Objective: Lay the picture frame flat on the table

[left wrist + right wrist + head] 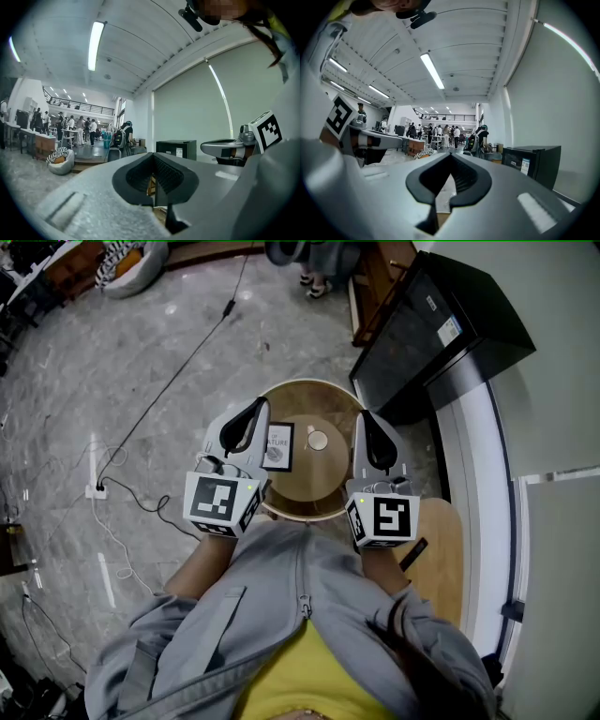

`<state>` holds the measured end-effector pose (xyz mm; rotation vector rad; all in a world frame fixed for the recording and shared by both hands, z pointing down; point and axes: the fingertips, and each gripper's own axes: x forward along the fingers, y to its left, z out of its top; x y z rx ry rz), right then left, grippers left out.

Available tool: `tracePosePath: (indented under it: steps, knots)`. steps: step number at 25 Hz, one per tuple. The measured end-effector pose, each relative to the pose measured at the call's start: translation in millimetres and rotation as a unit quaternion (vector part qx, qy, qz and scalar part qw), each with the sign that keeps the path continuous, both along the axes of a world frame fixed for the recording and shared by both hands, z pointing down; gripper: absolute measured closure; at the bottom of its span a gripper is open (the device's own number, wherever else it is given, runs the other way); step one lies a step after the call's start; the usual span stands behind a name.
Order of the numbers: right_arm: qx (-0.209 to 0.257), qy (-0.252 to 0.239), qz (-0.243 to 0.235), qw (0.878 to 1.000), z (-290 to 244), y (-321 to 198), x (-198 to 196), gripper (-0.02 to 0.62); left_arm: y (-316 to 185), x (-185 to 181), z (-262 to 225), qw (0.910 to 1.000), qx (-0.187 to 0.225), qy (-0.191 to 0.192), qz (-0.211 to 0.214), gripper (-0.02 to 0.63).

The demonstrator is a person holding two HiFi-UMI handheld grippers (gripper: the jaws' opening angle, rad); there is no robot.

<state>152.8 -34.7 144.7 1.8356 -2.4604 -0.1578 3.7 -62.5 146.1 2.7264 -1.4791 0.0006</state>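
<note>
In the head view a small black picture frame (pixel 278 447) with a white print lies flat on the round wooden table (pixel 305 498), left of centre. My left gripper (pixel 255 409) hovers over the table's left edge, just left of the frame, jaws shut and empty. My right gripper (pixel 366 418) hovers over the table's right edge, also shut with nothing in it. Both point forward and level. In the left gripper view the left gripper (pixel 153 161) has its pads closed together. In the right gripper view the right gripper (pixel 451 161) looks the same. Neither gripper view shows the frame.
A small round pale object (pixel 318 440) sits at the table's middle. A black cabinet (pixel 427 329) stands to the far right, a wooden chair seat (pixel 439 549) near right. A cable (pixel 155 399) runs over the grey floor at left. People stand far off in the hall.
</note>
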Motion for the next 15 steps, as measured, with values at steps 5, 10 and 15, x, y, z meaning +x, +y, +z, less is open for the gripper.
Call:
tracePosePath:
  steps: [5,10,15]
  knots:
    - [0.006,-0.004,-0.003,1.000,-2,14,8,0.595,15,9,-1,1.0000,0.007,-0.001,0.002,0.601]
    - [0.012,-0.009,-0.011,1.000,-3,25,9,0.595,27,15,-1,0.9999,0.011,-0.002,0.003,0.601]
    - [0.013,-0.009,-0.016,1.000,-3,34,11,0.595,38,21,-2,0.9999,0.013,-0.001,0.003,0.601]
